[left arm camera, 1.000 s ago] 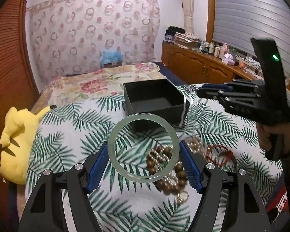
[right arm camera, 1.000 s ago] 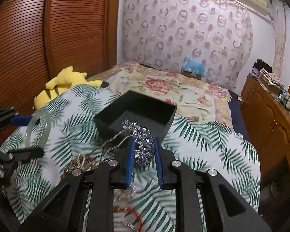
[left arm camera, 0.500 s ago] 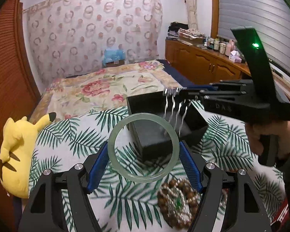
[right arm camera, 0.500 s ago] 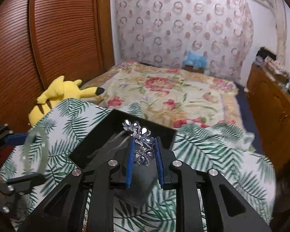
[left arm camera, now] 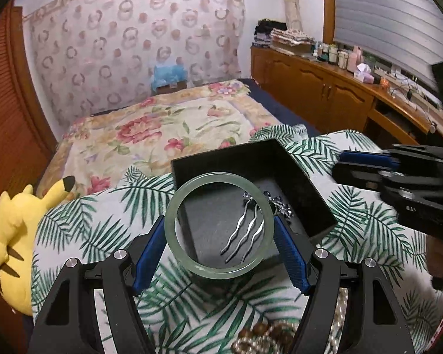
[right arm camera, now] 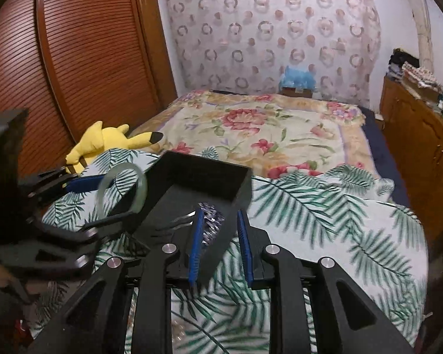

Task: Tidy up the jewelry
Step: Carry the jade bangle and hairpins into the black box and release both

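The hair comb (left arm camera: 251,224) is out of the right gripper's (right arm camera: 220,242) grasp now and lying on the floor of the black box (left arm camera: 298,183), where half a second ago it hung pinched above the box. That gripper's blue fingers (right arm camera: 195,247) stand apart with nothing between them, just over the near corner of the box, the comb's jewelled head showing in the gap below. In the left view it sits off to the right of the box, blurred.

The left gripper (left arm camera: 220,250) has its fingers (left arm camera: 150,250) spread wide and pressed against either side of the pale green bangle (left arm camera: 218,225), holding it upright over the near edge of the box. Looking through the ring, you see the comb's wavy silver prongs on the grey box lining.

The box sits on a palm-leaf cloth (left arm camera: 103,224) spread over the bed. A heap of brown beaded bracelets (left arm camera: 265,336) lies on that cloth at the bottom, between the left gripper's arms, well short of the box. A yellow plush toy (left arm camera: 14,236) lies off the left edge of the cloth, and the floral bedspread (left arm camera: 150,129) stretches behind. Wooden cabinets (left arm camera: 325,94) with bottles on top line the right wall.
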Motion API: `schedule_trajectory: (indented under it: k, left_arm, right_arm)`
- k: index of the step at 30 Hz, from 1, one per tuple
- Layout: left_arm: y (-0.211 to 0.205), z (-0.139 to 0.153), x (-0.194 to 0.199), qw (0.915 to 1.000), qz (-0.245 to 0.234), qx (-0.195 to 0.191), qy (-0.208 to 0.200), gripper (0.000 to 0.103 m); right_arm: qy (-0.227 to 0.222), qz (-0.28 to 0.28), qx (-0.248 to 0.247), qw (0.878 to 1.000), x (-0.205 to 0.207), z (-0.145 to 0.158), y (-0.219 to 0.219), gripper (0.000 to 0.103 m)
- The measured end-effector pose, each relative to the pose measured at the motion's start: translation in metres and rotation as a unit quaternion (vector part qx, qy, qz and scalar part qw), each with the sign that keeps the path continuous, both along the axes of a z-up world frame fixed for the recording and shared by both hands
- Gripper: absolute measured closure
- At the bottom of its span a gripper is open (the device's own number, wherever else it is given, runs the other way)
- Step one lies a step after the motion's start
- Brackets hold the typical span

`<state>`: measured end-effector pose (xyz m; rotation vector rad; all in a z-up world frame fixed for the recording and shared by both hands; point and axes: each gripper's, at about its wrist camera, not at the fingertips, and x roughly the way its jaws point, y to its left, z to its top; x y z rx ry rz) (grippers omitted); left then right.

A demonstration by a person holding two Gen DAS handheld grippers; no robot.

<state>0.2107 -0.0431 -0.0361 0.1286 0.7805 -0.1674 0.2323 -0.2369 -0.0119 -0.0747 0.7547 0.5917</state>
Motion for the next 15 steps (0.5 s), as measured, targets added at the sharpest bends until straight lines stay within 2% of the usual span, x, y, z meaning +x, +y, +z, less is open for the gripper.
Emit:
schedule_trajectory:
  k: [3,9,15]
  left_arm:
    - [-0.007,-0.005,0.010,0.9999,0.000,0.015,0.004,0.034]
    - [-0.013,-0.008,0.021,0.9997,0.002,0.022,0.012,0.034]
    - [-0.009,-0.003,0.007,0.9999,-0.003,0.012,0.003,0.028]
  right_arm:
    - [-0.004,0.001,0.008,1.000,-0.010,0.002,-0.010,0.078]
    - [-0.015,0.002,-0.005,1.000,-0.026,-0.002,-0.020,0.078]
    - [-0.026,0.003,-0.012,1.000,-0.046,-0.007,-0.028,0.078]
